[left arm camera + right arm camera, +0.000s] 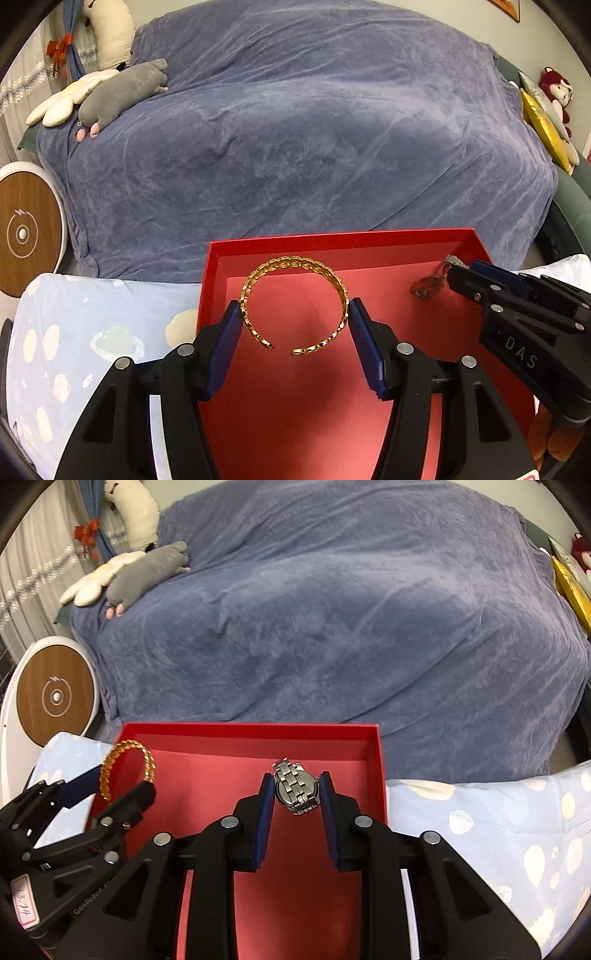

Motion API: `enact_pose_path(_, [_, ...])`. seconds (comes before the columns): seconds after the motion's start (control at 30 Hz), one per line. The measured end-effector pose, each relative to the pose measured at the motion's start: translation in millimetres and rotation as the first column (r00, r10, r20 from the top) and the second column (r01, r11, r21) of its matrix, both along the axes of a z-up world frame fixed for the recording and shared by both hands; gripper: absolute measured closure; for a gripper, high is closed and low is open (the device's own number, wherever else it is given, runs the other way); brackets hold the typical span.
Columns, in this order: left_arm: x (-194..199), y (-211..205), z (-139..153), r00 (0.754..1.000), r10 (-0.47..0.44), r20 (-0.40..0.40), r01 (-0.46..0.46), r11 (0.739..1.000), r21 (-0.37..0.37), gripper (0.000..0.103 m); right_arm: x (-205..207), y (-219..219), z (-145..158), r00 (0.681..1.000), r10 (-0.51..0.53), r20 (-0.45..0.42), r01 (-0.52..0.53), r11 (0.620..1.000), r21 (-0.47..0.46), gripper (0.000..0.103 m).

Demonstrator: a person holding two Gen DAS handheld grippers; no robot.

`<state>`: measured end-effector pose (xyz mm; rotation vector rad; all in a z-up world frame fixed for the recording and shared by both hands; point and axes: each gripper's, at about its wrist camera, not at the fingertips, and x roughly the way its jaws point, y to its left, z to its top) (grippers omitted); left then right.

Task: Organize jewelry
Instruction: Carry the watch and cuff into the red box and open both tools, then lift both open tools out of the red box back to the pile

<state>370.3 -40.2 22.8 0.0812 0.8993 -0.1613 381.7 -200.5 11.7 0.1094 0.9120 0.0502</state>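
A gold open cuff bracelet is pinched between the blue pads of my left gripper, held over the open red box. In the right wrist view my right gripper is shut on a silver metal watch, also above the red box. The right gripper shows at the right edge of the left wrist view with the blurred watch at its tip. The bracelet and the left gripper's black body show at the left of the right wrist view.
The box rests on a pale blue patterned pillow. Behind it lies a bed under a blue-grey blanket with plush toys at its far left. A round wooden-topped device stands at the left. Gold cushions sit far right.
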Motion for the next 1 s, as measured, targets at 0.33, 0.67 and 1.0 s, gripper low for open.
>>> enact_pose_path(0.33, [13.3,12.6,-13.0,0.995,0.081,-0.056,-0.082,0.997,-0.016,0.031,-18.1,-18.3,3.9,1.0,-0.004,0.009,0.004,0.999,0.048,0.066])
enact_pose_path(0.67, [-56.7,41.5,16.8,0.998,0.057,0.023,-0.055,0.995,-0.08,0.03,-154.1,-26.4,49.6,0.992,0.059,0.108,-0.064,0.997,0.052,0.056])
enact_pose_path(1.0, [-203.5,82.6,47.8,0.99,0.116,0.078,-0.106,0.987,-0.121,0.028,-283.8,-13.9,43.9,0.991,0.08,0.105,-0.083,0.996,0.025,0.051])
